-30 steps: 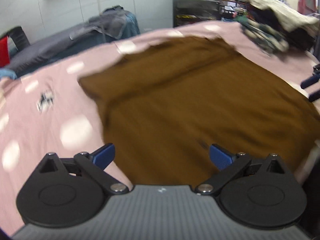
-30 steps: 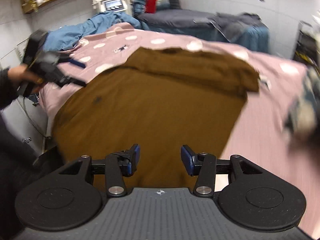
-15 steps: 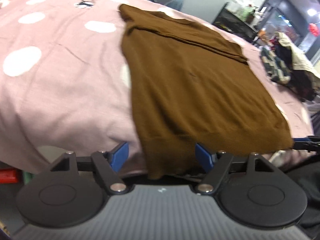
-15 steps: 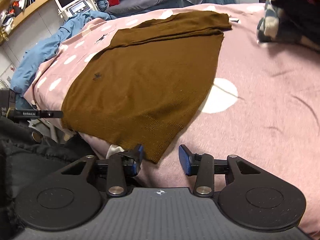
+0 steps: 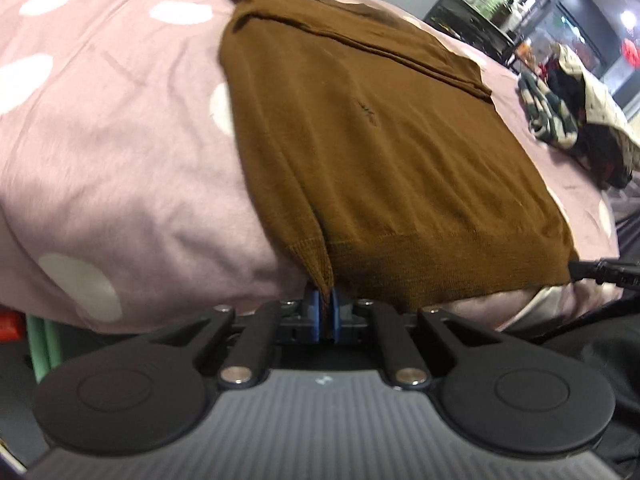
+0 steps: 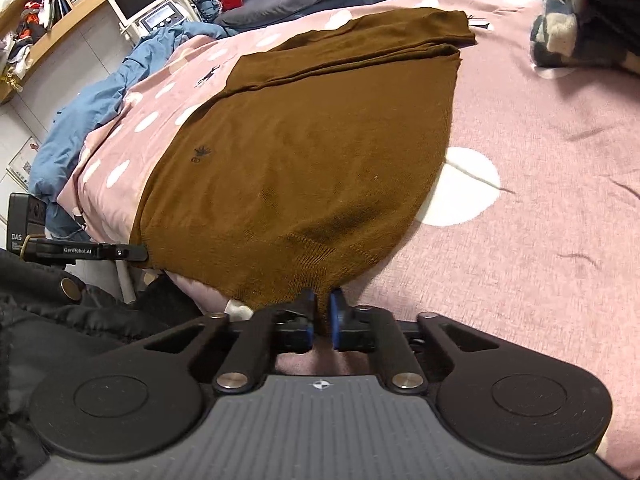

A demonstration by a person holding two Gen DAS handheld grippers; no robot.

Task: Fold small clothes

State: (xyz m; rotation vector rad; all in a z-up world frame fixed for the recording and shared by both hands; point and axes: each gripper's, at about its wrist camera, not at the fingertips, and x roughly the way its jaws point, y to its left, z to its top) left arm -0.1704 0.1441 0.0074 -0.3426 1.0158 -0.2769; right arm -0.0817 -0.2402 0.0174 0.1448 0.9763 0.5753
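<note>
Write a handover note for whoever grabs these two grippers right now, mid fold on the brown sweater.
Left gripper: shut on the brown sweater at its near hem corner.
Right gripper: shut on the other near hem corner.
Sweater lies flat on the pink dotted bedcover, sleeves already folded across the far end.
Left to do: carry the hem up toward the far end, release, smooth.
Clothes pile waits at the far side.

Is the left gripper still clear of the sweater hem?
No, the left gripper has pinched the near corner of the brown sweater's hem.
</note>
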